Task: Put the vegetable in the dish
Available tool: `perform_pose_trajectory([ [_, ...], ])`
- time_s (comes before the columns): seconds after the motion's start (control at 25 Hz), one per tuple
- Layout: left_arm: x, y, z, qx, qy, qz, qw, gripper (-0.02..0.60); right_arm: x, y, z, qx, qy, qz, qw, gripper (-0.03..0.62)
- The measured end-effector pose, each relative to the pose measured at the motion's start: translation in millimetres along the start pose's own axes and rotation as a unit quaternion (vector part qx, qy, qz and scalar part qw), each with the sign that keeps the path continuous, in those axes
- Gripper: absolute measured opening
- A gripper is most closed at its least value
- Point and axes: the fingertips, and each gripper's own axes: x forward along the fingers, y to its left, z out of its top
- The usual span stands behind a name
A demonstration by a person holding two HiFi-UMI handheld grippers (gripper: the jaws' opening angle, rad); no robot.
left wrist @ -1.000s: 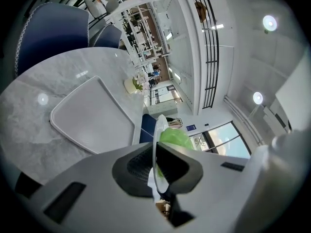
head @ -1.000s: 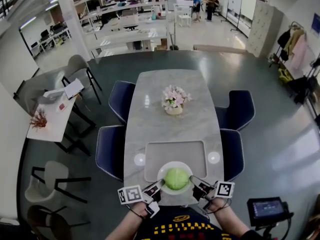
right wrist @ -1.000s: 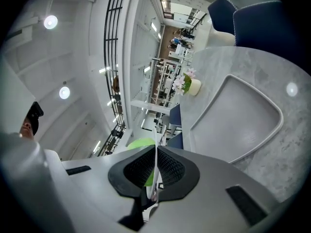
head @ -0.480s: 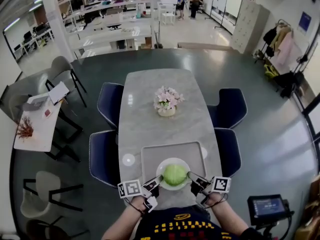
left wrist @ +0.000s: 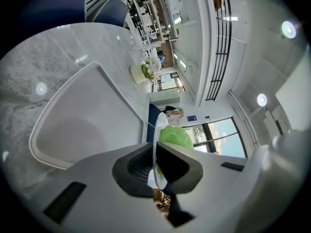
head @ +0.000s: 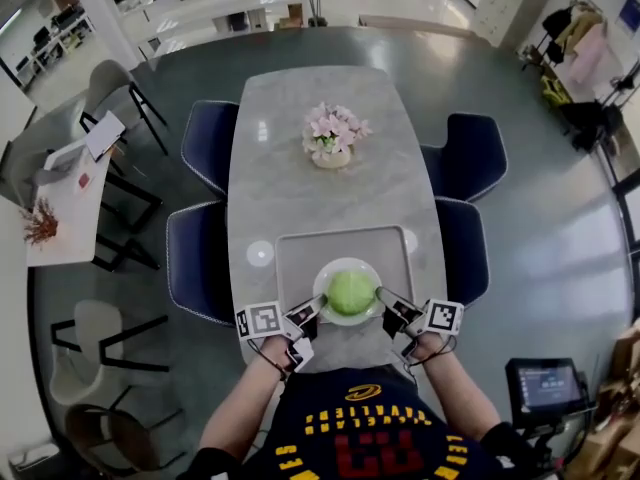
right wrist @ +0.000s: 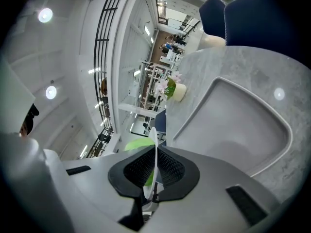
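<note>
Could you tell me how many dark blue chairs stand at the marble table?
4. Left side: far left chair, near left chair. Right side: far right chair, near right chair. The person covers the near end of the table, so another may be hidden.
</note>
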Motion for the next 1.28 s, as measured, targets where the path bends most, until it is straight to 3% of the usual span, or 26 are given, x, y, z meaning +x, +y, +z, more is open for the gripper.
perform_pose_trajectory([
  [0.32,18.0,36.9,-2.9,-0.033,0.015,0.021,0.9991,0.014,4.3,-33.9,-0.3,0.009,0.015,-0.011,1.000,0.017],
  [0.64,37.3,62.4,2.7,-0.035,0.040,0.056,0.9970,0.014,3.8,-72.7,-4.7,0.087,0.019,-0.088,0.992,0.017],
  [0.92,50.5,87.1,13.7,-0.036,0.052,0.086,0.9943,0.014,20.7,-90.0,-1.6,0.106,0.022,-0.098,0.989,0.017],
  [1.28,57.9,117.1,19.0,-0.032,0.072,0.136,0.9876,0.026,37.0,-117.3,-8.0,0.114,0.057,-0.140,0.982,0.017],
])
